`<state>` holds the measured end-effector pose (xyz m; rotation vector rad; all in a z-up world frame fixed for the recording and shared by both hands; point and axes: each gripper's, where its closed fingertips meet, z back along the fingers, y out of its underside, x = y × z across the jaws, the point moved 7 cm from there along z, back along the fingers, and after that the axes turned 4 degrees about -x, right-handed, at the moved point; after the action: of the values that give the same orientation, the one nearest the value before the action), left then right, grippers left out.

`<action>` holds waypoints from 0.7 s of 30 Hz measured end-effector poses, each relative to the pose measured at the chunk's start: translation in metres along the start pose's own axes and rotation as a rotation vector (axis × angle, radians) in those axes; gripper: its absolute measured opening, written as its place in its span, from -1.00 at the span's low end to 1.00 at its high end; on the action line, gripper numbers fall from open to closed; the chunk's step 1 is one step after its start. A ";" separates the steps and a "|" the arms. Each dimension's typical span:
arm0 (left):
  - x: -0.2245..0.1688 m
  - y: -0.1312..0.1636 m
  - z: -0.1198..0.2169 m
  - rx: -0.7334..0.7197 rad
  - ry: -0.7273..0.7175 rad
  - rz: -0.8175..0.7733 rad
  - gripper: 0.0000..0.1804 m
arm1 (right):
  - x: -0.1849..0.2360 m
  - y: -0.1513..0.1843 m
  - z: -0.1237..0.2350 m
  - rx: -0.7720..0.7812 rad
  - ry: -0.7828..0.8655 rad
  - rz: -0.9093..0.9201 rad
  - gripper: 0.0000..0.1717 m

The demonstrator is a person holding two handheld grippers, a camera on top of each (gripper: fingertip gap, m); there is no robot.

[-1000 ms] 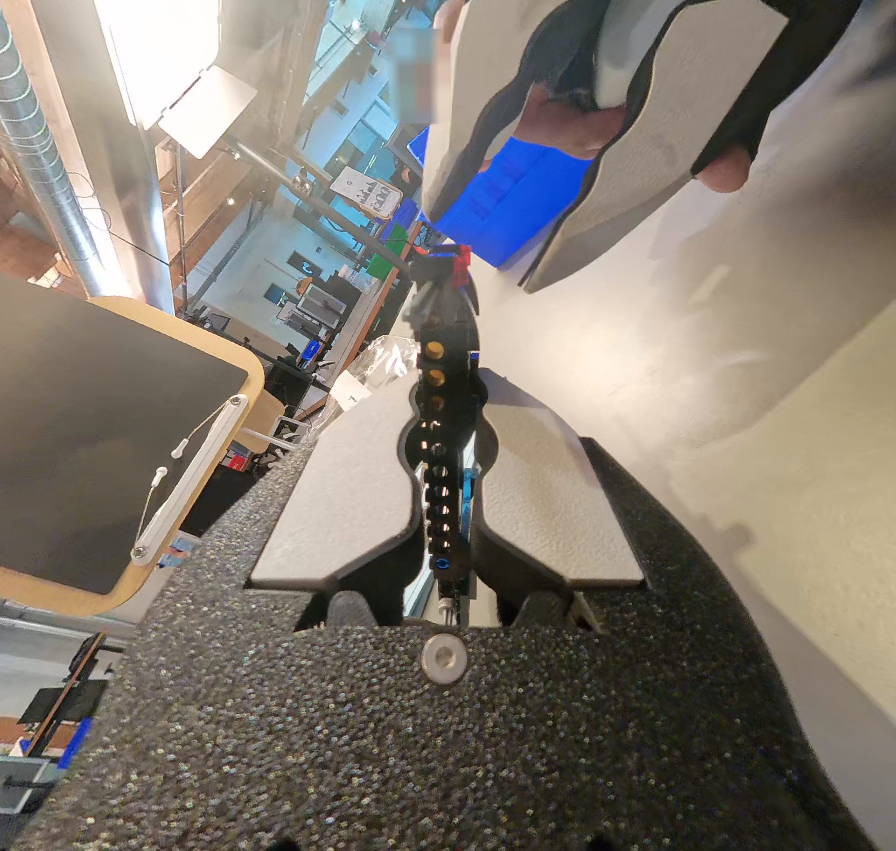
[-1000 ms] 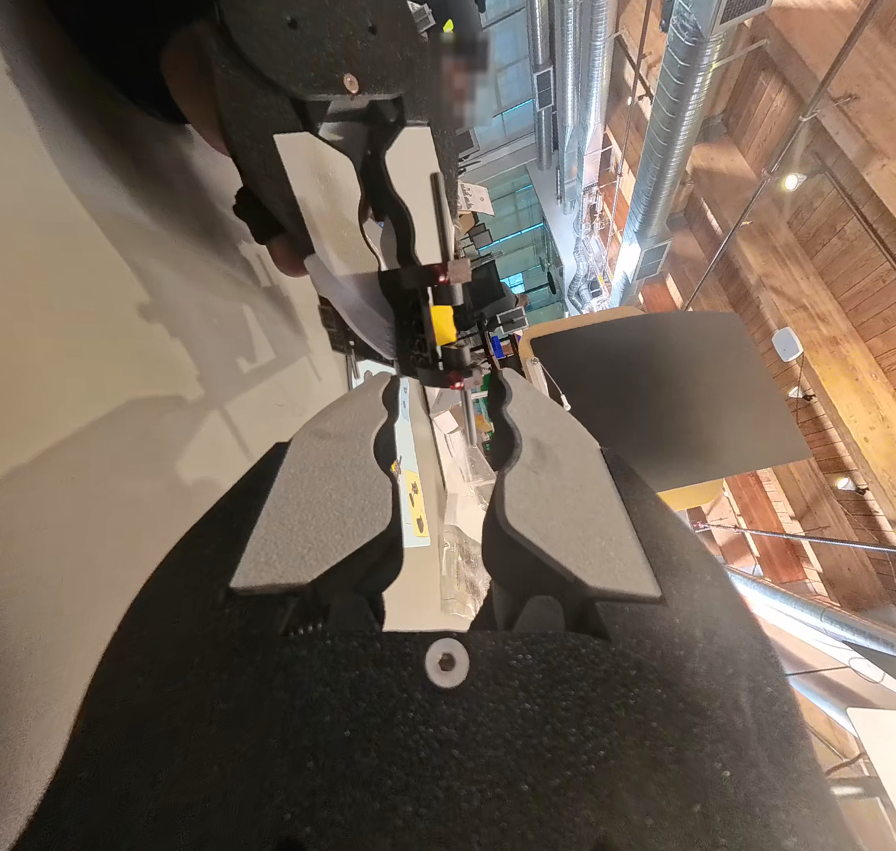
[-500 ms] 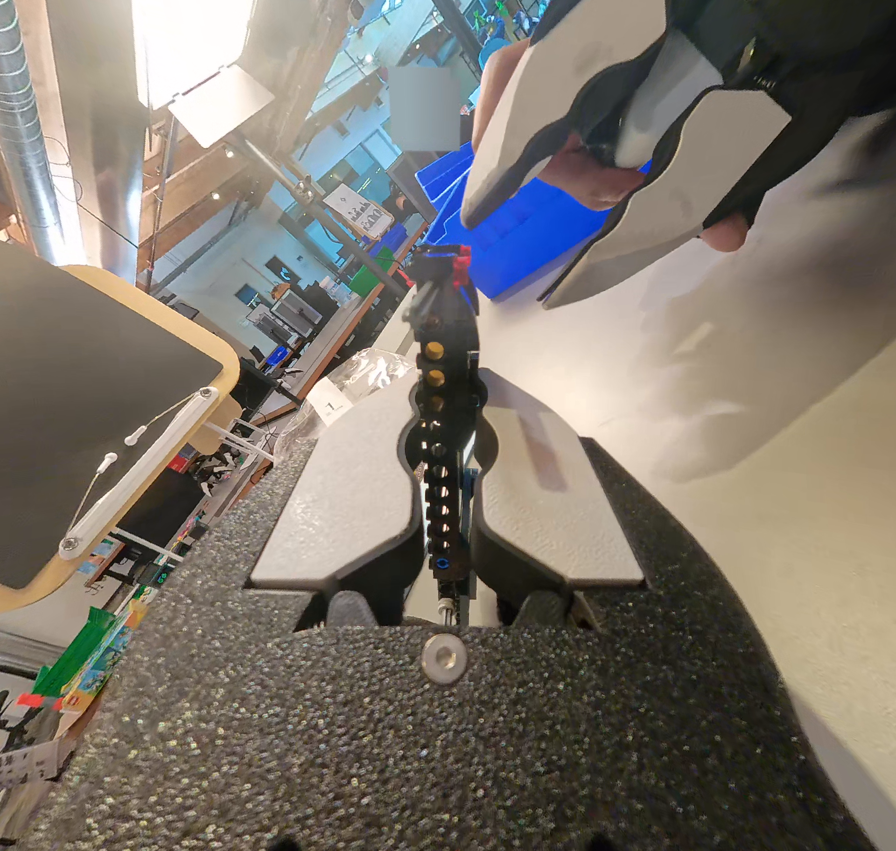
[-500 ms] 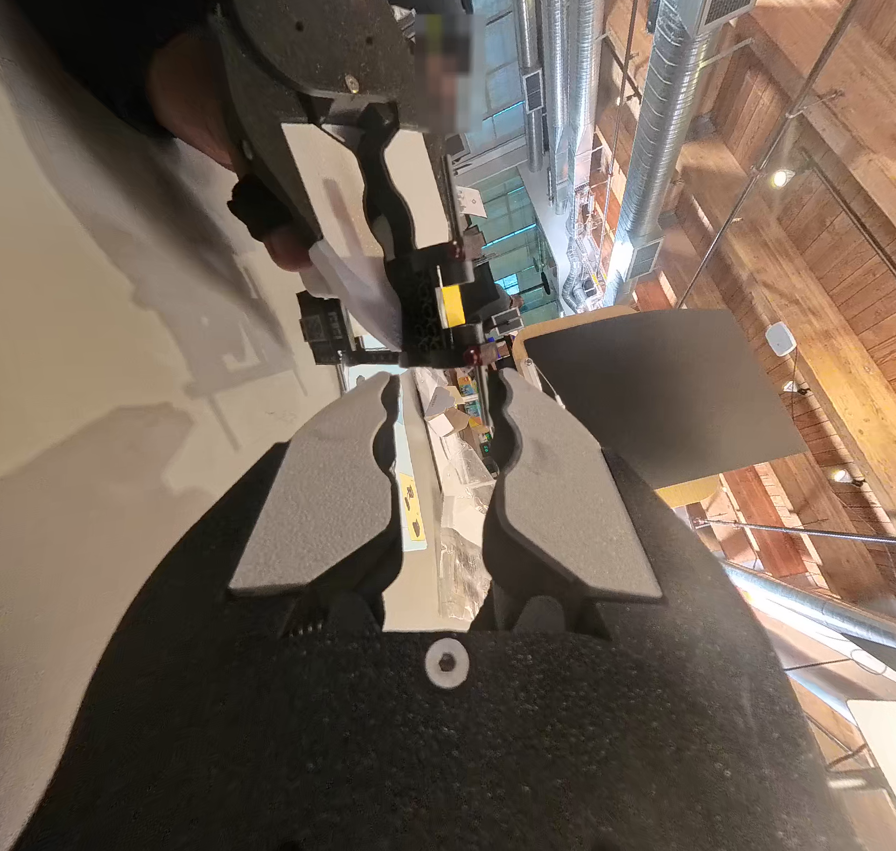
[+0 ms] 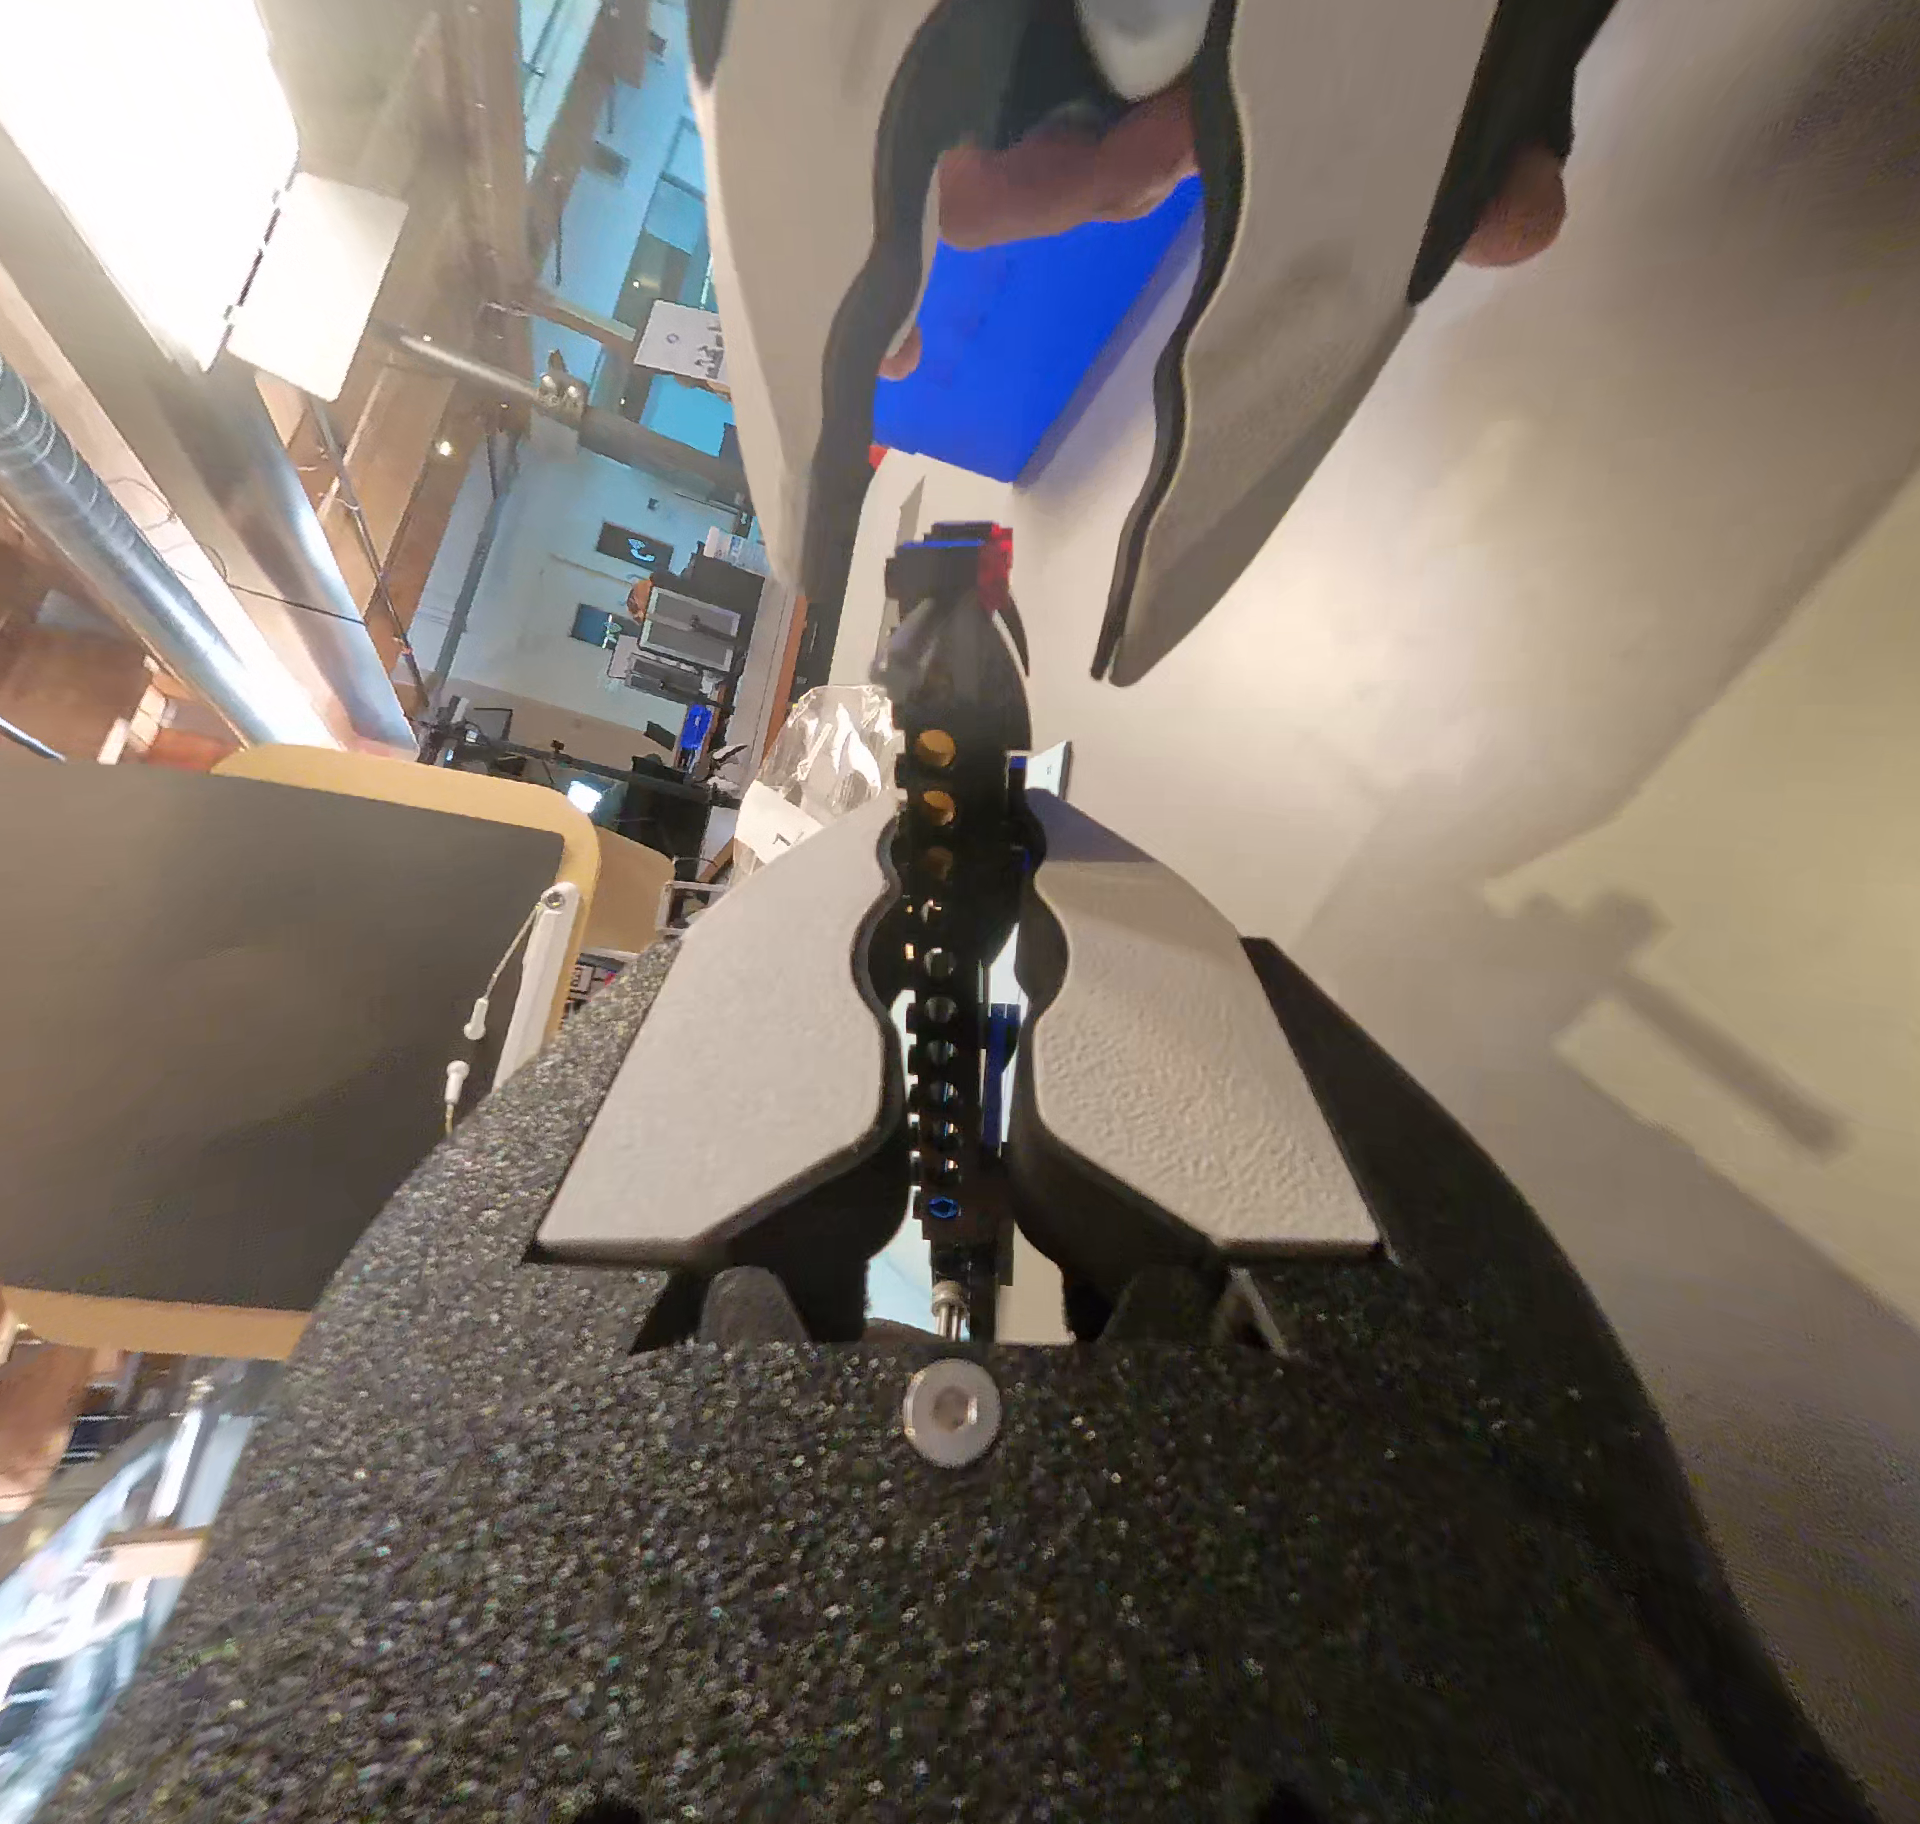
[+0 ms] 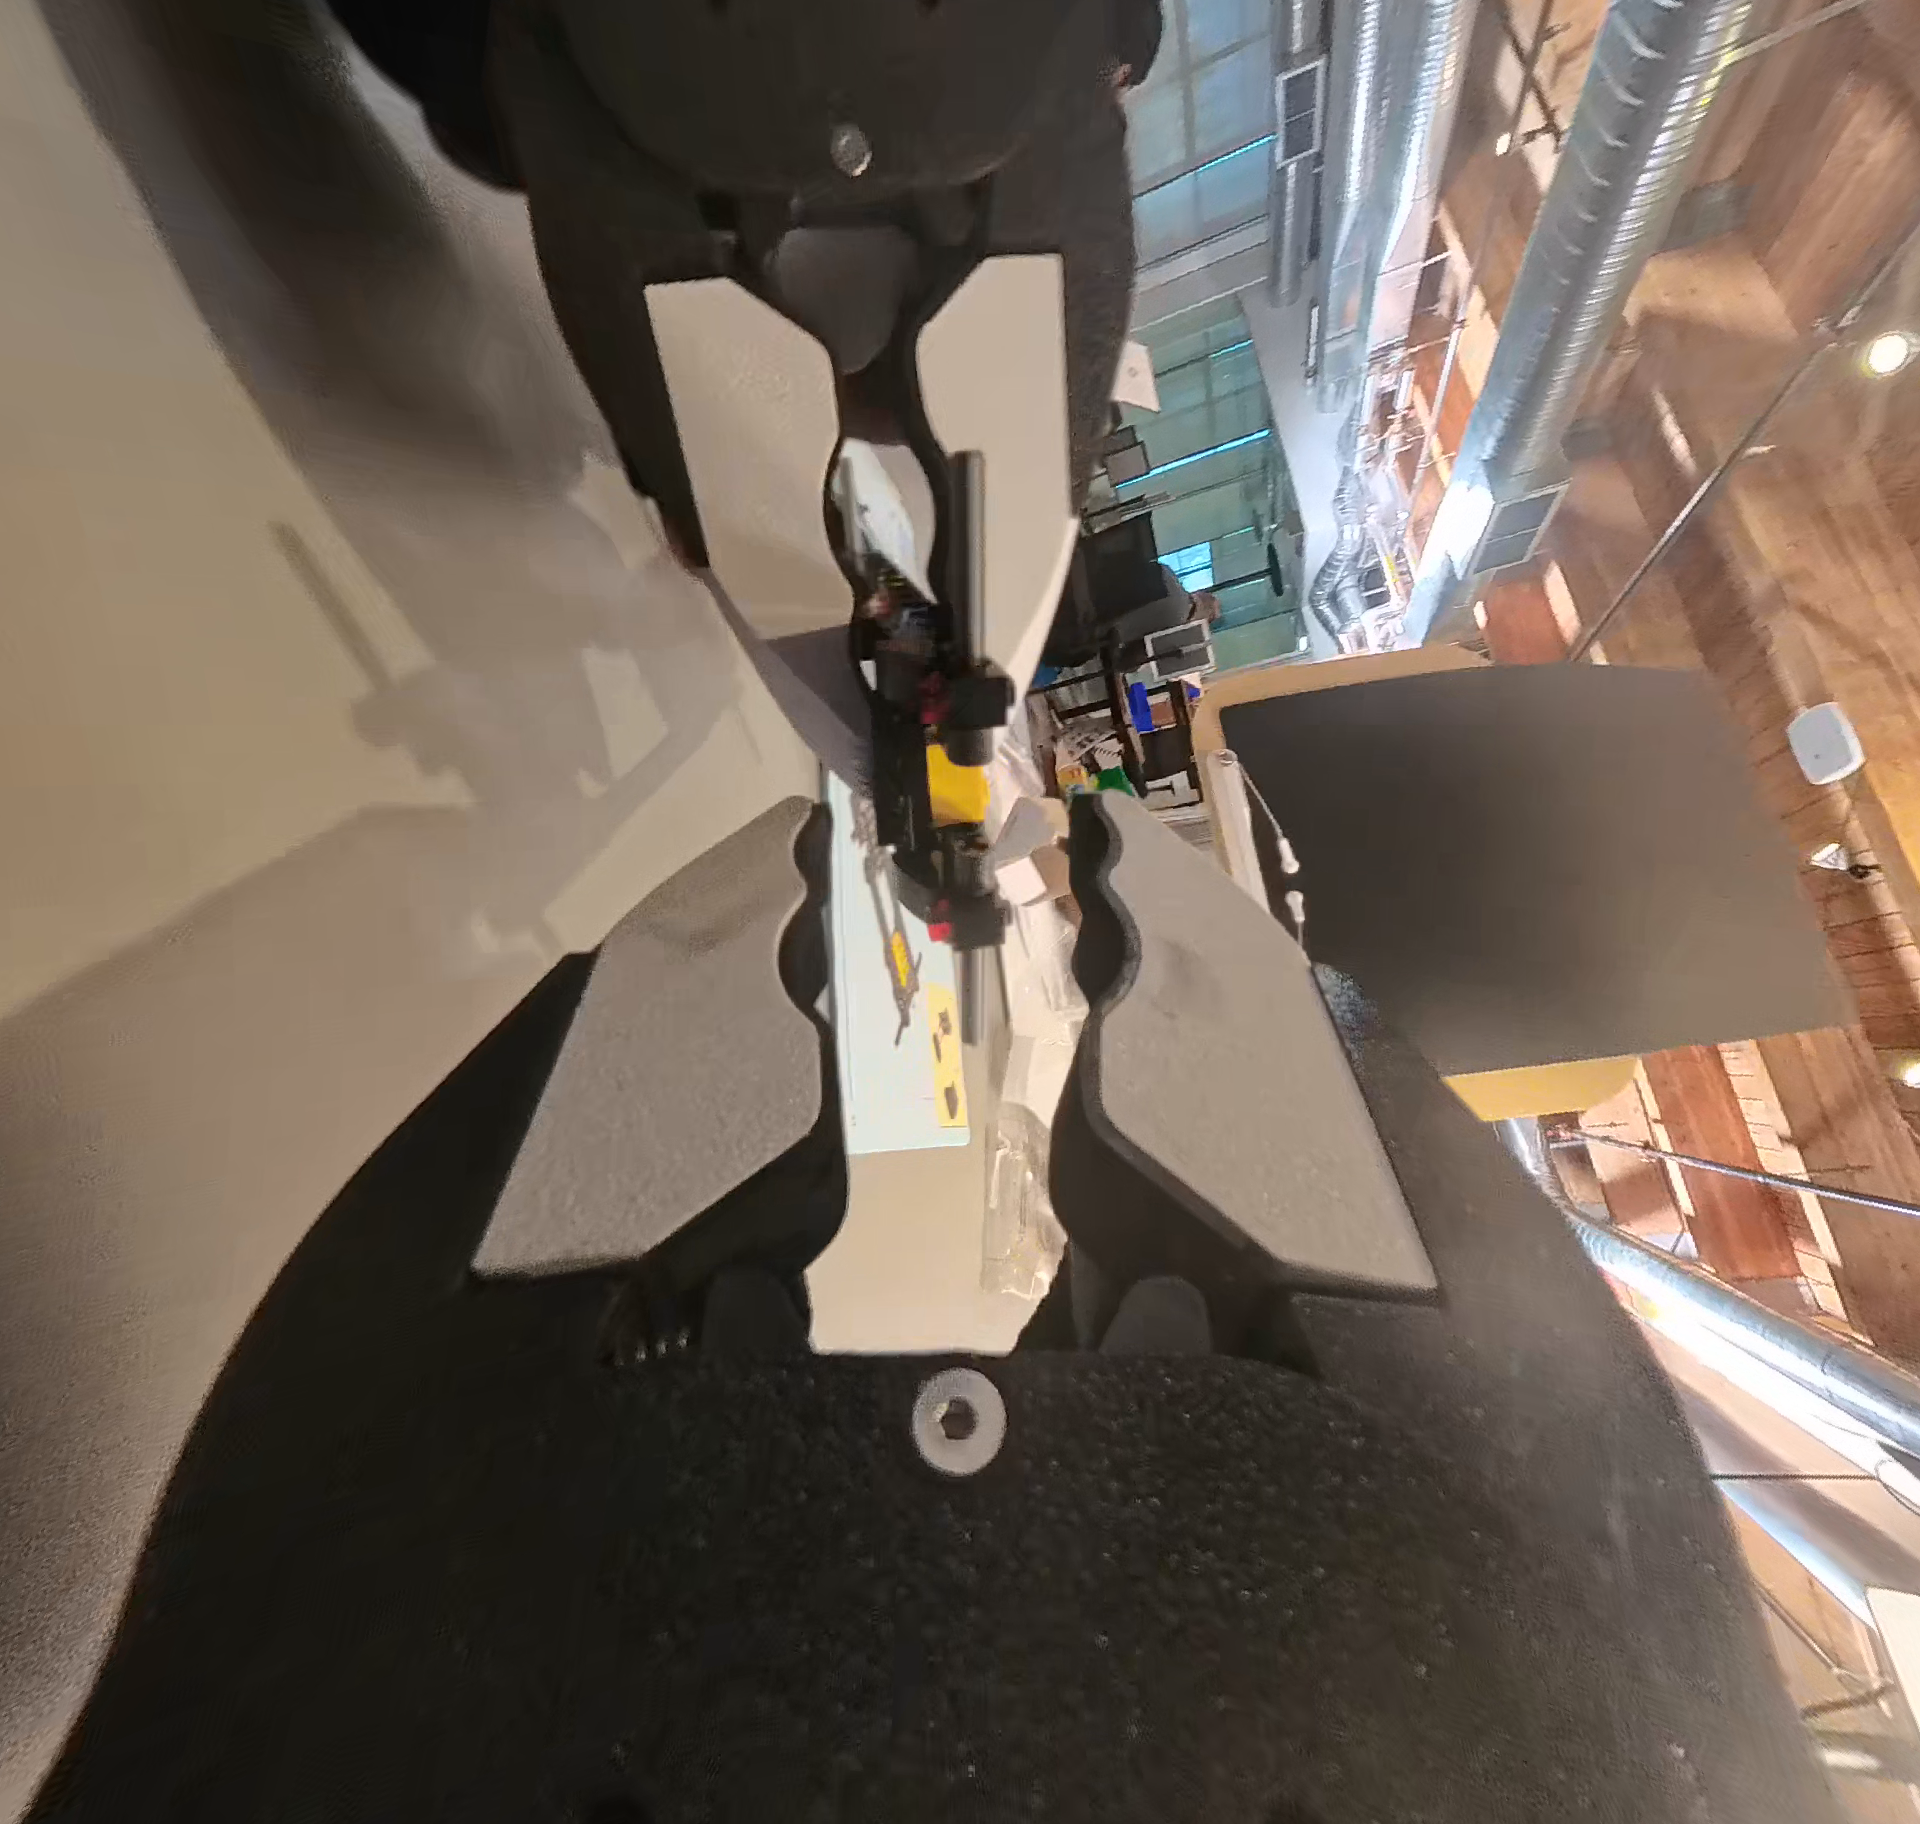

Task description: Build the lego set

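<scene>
Workshop hall with timber ceiling, silver ducts and a pale tabletop; two hand-held grippers face each other over it

Left gripper is clamped on a black toy-brick assembly, a studded beam with tan pegs whose red and blue end sticks out past the fingertips; both grey pads press its sides. Right gripper stands with its fingers parted and grips nothing: the assembly's far end, with a yellow block and a thin dark rod, reaches in between its fingertips, apart from both pads. A person's hand shows behind that gripper. On the tabletop beneath lie a pale printed sheet and clear plastic bags, toward its far edge a blue bin. Beside the table stands a black panel with a tan frame
</scene>
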<state>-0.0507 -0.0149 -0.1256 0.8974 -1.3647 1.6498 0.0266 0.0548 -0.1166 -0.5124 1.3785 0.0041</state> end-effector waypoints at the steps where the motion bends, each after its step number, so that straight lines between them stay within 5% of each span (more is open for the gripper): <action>1: -0.001 -0.002 0.000 0.011 0.005 -0.032 -0.82 | 0.002 0.001 -0.001 0.009 -0.015 0.007 -0.49; 7: -0.005 -0.012 0.001 0.053 0.033 -0.225 -0.83 | 0.012 0.004 -0.003 0.023 -0.050 0.077 -0.63; 21: -0.009 -0.018 0.005 0.060 0.055 -0.282 -0.83 | 0.015 0.005 -0.003 0.012 -0.063 0.140 -0.81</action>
<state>-0.0304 -0.0194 -0.1249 1.0214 -1.1012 1.4925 0.0254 0.0538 -0.1323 -0.4019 1.3493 0.1246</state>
